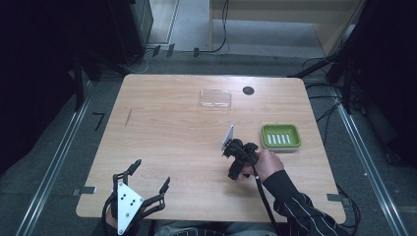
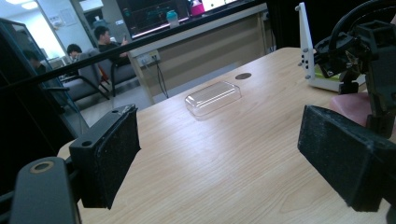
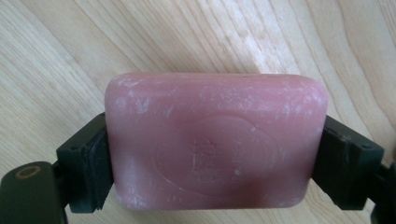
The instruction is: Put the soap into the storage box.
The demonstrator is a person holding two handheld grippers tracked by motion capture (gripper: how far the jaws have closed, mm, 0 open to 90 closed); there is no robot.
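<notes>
Pink soap bar (image 3: 215, 140) sits pinched in right tongs (image 3: 215, 154); left tongs (image 1: 147, 177) rest spread. Carrying step, I think; next it needs lowering into green dish (image 1: 280, 136).

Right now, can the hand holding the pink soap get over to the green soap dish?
Probably yes. The right gripper, shut on the pink soap, sits just beside the green soap dish, with bare table between them and nothing in the way.
</notes>
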